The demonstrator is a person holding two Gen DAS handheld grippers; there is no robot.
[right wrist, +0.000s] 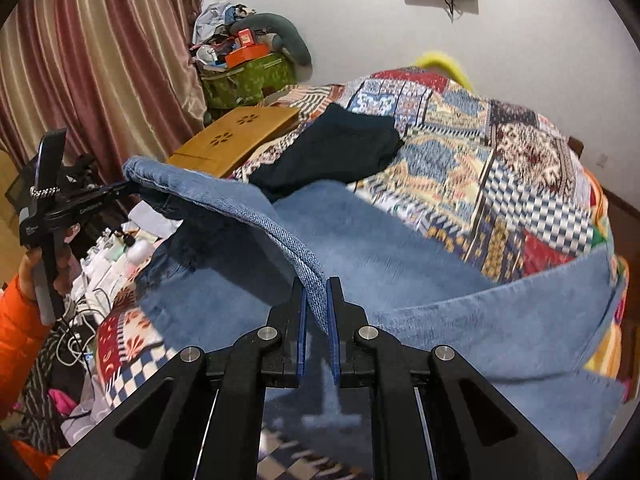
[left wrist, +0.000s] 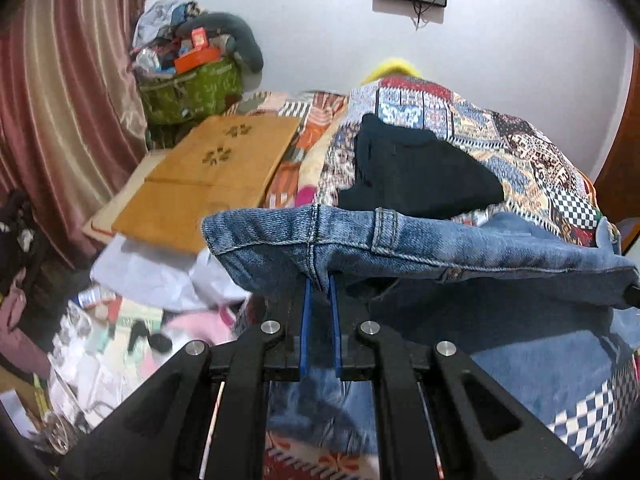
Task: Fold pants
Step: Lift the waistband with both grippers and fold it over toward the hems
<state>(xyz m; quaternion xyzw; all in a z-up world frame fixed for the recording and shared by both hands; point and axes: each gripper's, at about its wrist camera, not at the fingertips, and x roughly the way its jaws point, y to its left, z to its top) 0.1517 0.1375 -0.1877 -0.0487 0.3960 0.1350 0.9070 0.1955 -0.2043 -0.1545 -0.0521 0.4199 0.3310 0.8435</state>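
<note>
Only from the right wrist: orange sleeve (right wrist: 20, 320) behind jeans (right wrist: 360, 248).

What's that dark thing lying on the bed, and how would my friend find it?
Start at the bed with the colourful patchwork quilt. In its middle, beyond the lifted blue jeans, lies a folded dark garment, with a wooden board to its left. It is the only plain, nearly black thing on that busy pattern.

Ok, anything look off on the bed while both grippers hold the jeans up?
Only the dark garment: it lies crumpled on the patchwork quilt just beyond the jeans, where the fold may land. Otherwise nothing stands out.
</note>
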